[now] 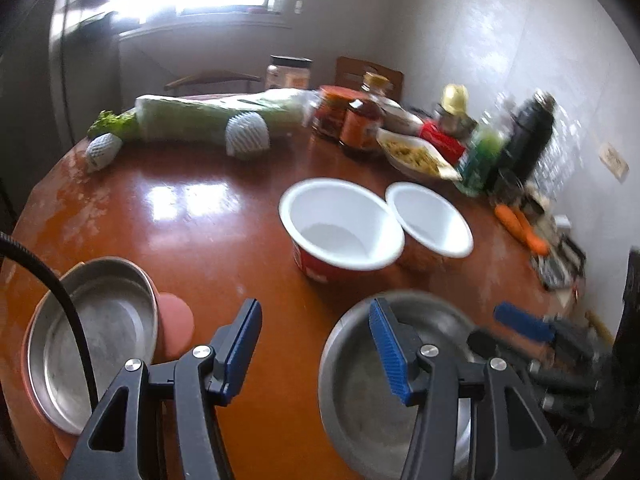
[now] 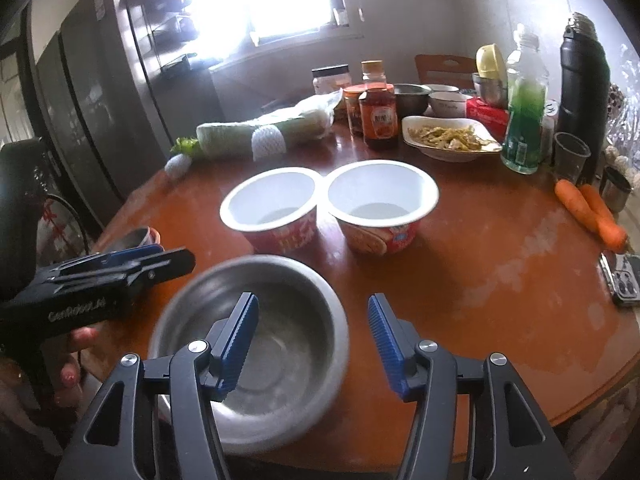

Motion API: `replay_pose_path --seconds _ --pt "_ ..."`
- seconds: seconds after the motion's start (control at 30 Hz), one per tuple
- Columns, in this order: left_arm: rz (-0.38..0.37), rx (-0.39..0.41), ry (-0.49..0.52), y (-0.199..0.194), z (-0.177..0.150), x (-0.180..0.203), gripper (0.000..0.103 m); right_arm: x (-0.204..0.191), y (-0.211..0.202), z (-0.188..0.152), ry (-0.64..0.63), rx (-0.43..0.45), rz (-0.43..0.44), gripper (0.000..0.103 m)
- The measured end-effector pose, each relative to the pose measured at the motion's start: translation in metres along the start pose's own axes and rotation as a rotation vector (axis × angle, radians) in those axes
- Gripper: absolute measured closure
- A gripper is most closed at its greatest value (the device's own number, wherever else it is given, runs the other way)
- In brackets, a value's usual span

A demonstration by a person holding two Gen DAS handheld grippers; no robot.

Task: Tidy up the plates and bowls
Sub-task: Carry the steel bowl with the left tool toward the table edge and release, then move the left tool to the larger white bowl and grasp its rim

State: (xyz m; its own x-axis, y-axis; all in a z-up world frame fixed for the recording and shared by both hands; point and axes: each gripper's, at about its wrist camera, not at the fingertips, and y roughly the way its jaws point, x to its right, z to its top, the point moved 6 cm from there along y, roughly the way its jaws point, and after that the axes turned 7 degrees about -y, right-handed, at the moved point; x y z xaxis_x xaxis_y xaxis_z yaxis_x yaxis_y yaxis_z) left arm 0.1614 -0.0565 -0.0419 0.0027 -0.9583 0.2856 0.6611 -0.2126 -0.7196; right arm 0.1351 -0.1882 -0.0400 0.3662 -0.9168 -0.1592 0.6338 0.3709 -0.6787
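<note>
A steel bowl (image 2: 280,344) sits at the near edge of the round brown table (image 2: 500,264); it also shows in the left wrist view (image 1: 360,396). My right gripper (image 2: 312,340) is open, its left finger over the bowl's inside and its right finger outside the rim. My left gripper (image 1: 316,344) is open and empty above the table, between that bowl and a steel plate (image 1: 100,340) resting on a pink plate (image 1: 176,324) at the left. Two empty red-and-white paper bowls (image 2: 276,208) (image 2: 380,200) stand side by side mid-table.
Behind the paper bowls are a long wrapped cabbage (image 2: 264,132), sauce jars (image 2: 378,116), a white dish of food (image 2: 448,138), a green bottle (image 2: 524,120) and a black flask (image 2: 580,84). Two carrots (image 2: 592,208) and a phone (image 2: 624,280) lie at the right edge.
</note>
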Motion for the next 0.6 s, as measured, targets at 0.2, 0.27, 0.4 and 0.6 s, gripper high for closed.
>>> replay_pose_path --seconds 0.2,0.27,0.4,0.6 --pt "0.045 0.030 -0.083 0.015 0.032 -0.011 0.047 -0.013 0.025 0.022 0.030 -0.019 0.079 0.044" --pt "0.050 0.025 -0.102 0.023 0.040 -0.014 0.047 -0.015 0.034 0.028 0.043 -0.025 0.091 0.044" --pt "0.075 0.016 -0.125 0.041 0.051 -0.017 0.047 -0.013 0.049 0.039 0.071 -0.032 0.107 0.044" --pt "0.101 0.009 -0.135 0.057 0.059 -0.018 0.047 -0.008 0.064 0.046 0.100 -0.053 0.155 0.044"
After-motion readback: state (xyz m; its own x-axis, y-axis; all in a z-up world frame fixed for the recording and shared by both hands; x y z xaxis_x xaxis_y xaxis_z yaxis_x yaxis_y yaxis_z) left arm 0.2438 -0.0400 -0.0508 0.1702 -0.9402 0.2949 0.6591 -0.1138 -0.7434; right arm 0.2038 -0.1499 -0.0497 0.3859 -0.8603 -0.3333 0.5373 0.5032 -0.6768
